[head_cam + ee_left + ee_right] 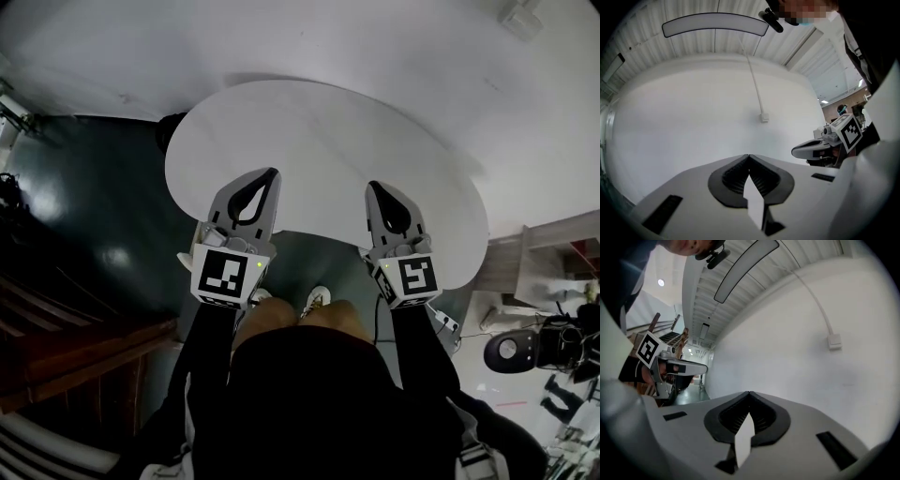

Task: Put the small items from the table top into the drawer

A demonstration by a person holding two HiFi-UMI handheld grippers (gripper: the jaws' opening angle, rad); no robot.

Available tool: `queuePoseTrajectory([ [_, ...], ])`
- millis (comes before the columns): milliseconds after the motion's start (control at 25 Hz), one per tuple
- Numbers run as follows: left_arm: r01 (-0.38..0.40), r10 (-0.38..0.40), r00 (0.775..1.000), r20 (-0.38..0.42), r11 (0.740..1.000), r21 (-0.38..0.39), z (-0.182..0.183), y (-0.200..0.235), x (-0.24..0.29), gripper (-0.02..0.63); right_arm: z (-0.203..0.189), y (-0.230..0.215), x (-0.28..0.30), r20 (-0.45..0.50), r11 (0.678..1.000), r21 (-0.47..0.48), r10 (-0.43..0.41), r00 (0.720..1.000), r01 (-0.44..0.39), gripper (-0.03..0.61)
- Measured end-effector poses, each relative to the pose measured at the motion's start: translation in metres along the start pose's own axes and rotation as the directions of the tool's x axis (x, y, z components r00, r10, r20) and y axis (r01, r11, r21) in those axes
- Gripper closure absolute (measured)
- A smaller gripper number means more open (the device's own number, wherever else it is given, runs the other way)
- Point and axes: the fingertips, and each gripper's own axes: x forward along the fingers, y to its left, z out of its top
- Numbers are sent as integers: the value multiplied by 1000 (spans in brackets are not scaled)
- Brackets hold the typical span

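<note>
A round white table (319,141) lies below me, and its top looks bare; no small items and no drawer show in any view. My left gripper (273,172) is held level over the table's near left edge, its jaws meeting at the tip with nothing between them. My right gripper (372,186) is held the same way over the near right edge, shut and empty. In the left gripper view my left gripper (749,155) faces a white wall, with the right gripper (796,151) off to its right. In the right gripper view my right gripper (749,393) also faces the wall, with the left gripper (704,366) to its left.
A cable runs down the white wall to a small socket box (763,117) (834,341). Dark floor (84,187) surrounds the table. Wooden steps (66,347) lie at the left, and a white shelf unit (553,253) and dark equipment (544,342) at the right. The person's shoes (316,298) show near the table's edge.
</note>
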Motion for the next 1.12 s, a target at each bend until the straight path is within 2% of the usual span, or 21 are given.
queuePoseTrajectory([
  [200, 24, -24, 998, 59, 1000, 3, 15, -34, 32, 598, 2, -48, -36, 16, 996, -20, -84, 996, 84, 552],
  [520, 110, -111, 992, 61, 994, 18, 32, -75, 74, 598, 18, -97, -65, 46, 986, -59, -151, 988, 153, 552],
  [720, 138, -143, 987, 66, 988, 75, 50, -82, 87, 598, 22, -116, -71, 68, 982, -40, -180, 981, 183, 552],
  [1120, 161, -167, 982, 90, 984, 73, 62, -98, 99, 598, 33, -133, -81, 69, 976, -29, -215, 974, 217, 552],
])
